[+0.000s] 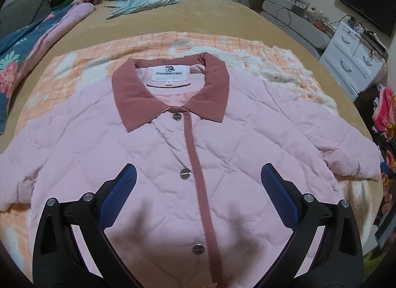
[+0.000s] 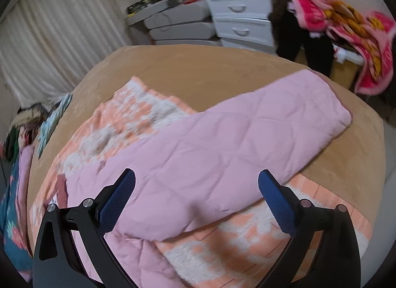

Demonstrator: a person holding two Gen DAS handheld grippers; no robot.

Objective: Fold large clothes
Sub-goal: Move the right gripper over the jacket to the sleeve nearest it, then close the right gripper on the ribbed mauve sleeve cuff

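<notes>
A: Well, where does the fold start? The pink quilted jacket (image 1: 222, 154) lies face up and buttoned on an orange-and-white fleece blanket (image 1: 81, 65), which is spread on the tan bed (image 1: 198, 15).

B: With the right sleeve (image 2: 247, 124), I'd say. It stretches out across the blanket toward the bed's edge. The right tongs (image 2: 196, 189) hover over its upper part, jaws apart and holding nothing. The left tongs (image 1: 198, 181) are likewise spread wide and empty above the chest, straddling the placket (image 1: 198, 176).

A: How to do it well?

B: Pinch near the cuff, not mid-sleeve, and carry it straight across the chest so the crease falls at the shoulder seam. The other tongs could pin the front so the jacket doesn't slide.

A: Will it crease?

B: Probably only softly. The shell looks smooth and puffy, stitched in diamonds, so it may spring back. The ribbed, corduroy-like collar (image 1: 170, 90) looks stiffer, and the metal snaps (image 1: 185, 173) add hard spots along the placket.
</notes>
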